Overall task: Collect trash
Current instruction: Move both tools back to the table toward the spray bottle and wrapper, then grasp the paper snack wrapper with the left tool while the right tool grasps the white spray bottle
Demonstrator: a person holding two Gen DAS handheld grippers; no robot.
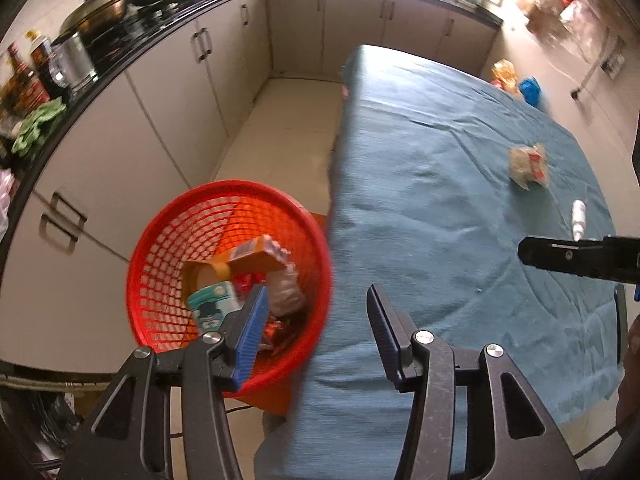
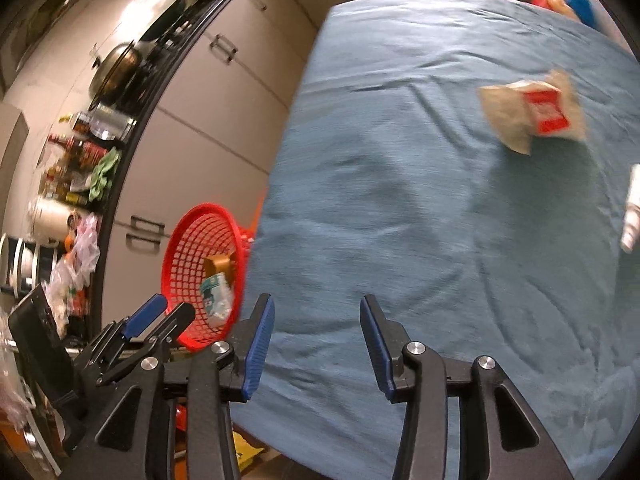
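Left gripper (image 1: 316, 304) at bottom centre, jaws apart, nothing between them, hanging over the edge of the blue tablecloth (image 1: 460, 184). Red basket (image 1: 168, 264) at lower left on the floor beside the table, holding an orange box (image 1: 256, 256), a teal carton (image 1: 212, 304) and crumpled wrappers. Crumpled packet with red label (image 1: 529, 165) at right on the cloth, small white bottle (image 1: 578, 218) below it. Tip of right gripper (image 1: 532, 251) entering from the right edge. Kitchen cabinets (image 1: 168, 92) and dark counter across upper left

Your basket (image 1: 168, 248) stands on the floor left of the counter (image 1: 440, 160); on it lie a wrapper (image 1: 528, 166) and, nearer, a small bottle (image 1: 578, 218).
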